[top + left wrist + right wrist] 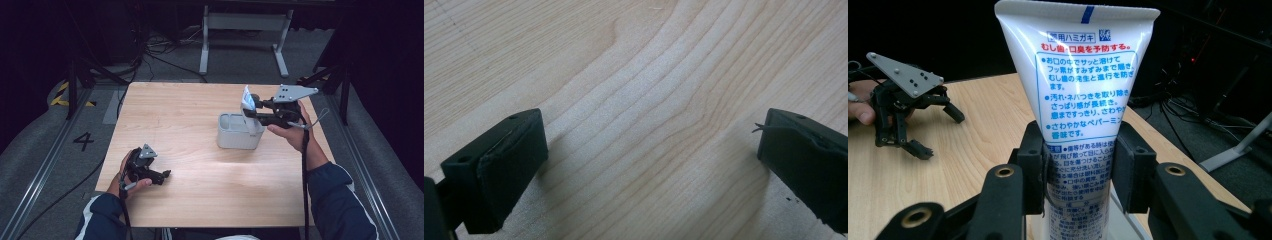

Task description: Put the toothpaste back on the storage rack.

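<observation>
A white toothpaste tube (1079,100) with blue and red print stands upright, crimped end up, with my right gripper (1079,170) shut on its lower half. From the high view the tube (247,102) is held over the right part of a grey rectangular holder (235,136) near the table's right middle, its lower end hidden inside or behind the holder. My left gripper (162,176) rests low at the front left of the table, jaws wide apart. Its pads (509,170) hover over bare wood with nothing between them.
The light wooden table (200,190) is bare around the holder. Beyond its far edge stand a white metal frame (245,25) and loose cables (160,47) on the floor. Rails run along both sides of the table.
</observation>
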{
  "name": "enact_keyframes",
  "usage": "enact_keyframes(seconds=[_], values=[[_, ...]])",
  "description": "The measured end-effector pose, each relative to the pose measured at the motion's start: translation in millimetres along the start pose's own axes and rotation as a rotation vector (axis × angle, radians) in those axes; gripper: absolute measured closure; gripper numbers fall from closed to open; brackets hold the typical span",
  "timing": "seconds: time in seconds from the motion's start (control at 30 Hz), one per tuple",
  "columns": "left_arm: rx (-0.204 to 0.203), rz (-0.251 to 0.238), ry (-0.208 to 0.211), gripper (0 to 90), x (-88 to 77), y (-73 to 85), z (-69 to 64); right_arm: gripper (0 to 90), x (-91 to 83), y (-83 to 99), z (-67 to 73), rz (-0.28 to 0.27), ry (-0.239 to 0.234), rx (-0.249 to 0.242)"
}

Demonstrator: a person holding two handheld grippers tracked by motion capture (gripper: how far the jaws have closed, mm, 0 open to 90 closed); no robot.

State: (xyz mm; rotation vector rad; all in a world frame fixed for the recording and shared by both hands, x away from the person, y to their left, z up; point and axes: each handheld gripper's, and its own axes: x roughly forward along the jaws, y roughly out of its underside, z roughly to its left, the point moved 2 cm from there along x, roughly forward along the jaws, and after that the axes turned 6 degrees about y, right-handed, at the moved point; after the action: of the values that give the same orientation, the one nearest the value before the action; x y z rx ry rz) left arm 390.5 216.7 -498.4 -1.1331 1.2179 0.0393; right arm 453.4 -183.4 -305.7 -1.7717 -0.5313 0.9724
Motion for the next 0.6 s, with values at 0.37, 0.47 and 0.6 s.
enact_keyframes(seconds=[0.37, 0.47, 0.6], values=[[-0.003, 0.001, 0.001, 0.1, -0.2, 0.3, -0.3, 63.3, 11.0, -6.0, -3.6, 0.000, 0.011, -0.001], [-0.004, 0.000, 0.000, 0.1, -0.1, 0.2, -0.3, 63.2, 13.7, -6.8, -4.9, 0.002, 0.013, 0.000], [0.000, 0.000, 0.000, 0.1, -0.1, 0.1, 0.0, 63.2, 18.2, -5.6, -6.2, 0.006, 0.014, 0.003]])
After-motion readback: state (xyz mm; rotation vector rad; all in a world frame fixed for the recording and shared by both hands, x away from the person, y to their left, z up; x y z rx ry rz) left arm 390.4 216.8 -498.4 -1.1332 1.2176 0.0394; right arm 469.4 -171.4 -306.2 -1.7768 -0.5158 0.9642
